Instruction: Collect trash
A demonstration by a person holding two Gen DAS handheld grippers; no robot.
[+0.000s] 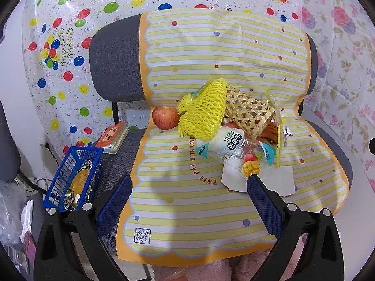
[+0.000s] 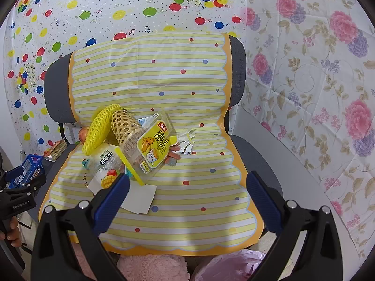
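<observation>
Hovering over the near edge of the seat, the left gripper had its blue-padded fingers spread wide and held nothing. The right gripper hung just as wide apart and empty, above the striped yellow cover draped over the grey chair. The trash lay heaped mid-seat: a dried mango bag lay on a white paper sheet, with yellow foam fruit netting behind it, leaning against a tipped woven bamboo basket. A yellow snack packet stood just right of the mango bag, and a torn silvery wrapper lay farther right. A red apple sat left of the netting. At the seat's left edge a blue plastic basket held crumpled wrappers.
</observation>
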